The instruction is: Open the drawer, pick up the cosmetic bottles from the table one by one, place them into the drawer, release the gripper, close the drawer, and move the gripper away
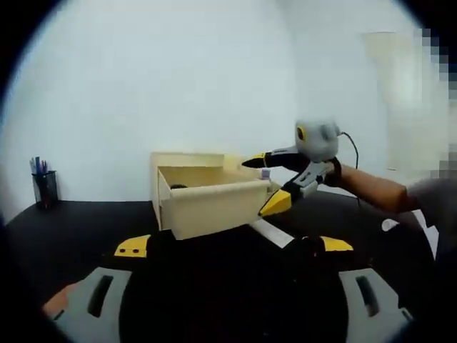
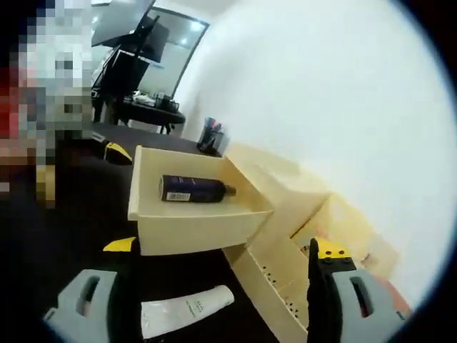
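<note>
My right gripper (image 1: 275,184) hung open beside the open drawer (image 2: 193,221), one bottle (image 2: 194,189) inside. I needed to drop onto the white tube (image 2: 187,309) squarely. Left gripper (image 1: 232,246) open too.

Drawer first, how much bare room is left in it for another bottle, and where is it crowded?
In the right gripper view, the open drawer holds one dark bottle lying across its middle. Bare floor shows between the bottle and the front wall. The table right of the drawer is crowded by a perforated cream piece. The white tube lies below the drawer front.
</note>
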Demonstrator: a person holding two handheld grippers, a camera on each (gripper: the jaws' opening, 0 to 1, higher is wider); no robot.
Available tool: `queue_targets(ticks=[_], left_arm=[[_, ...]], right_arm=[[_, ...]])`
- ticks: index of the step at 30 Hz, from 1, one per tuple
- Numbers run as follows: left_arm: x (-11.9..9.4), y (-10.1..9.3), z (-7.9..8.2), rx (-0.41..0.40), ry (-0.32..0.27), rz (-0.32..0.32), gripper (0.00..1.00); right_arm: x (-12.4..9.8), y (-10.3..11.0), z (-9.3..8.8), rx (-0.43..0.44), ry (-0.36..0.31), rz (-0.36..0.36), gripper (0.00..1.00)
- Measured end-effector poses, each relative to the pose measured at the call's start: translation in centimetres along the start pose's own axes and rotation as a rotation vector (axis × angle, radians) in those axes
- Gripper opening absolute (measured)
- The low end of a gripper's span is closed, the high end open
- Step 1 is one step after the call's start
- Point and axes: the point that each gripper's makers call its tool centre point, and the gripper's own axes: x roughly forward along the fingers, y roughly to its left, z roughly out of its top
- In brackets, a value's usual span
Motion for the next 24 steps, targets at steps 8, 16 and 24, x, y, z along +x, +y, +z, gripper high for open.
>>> queue_targets(ticks=[8, 16, 24], left_arm=[[-0.2, -0.7, 0.7, -0.006, -0.031, -0.026, 0.86], [-0.1, -0.9, 0.2, -0.004, -0.022, -0.025, 0.85], [-0.1, -1.2, 0.2, 0.000, -0.024, -0.035, 0.84]], right_arm=[[1.0, -2.8, -0.3, 0.069, -0.019, -0.052, 0.90], [2.3, -5.2, -0.8, 0.131, -0.046, -0.117, 0.85], [2.7, -5.6, -1.0, 0.133, -0.036, -0.160, 0.79]])
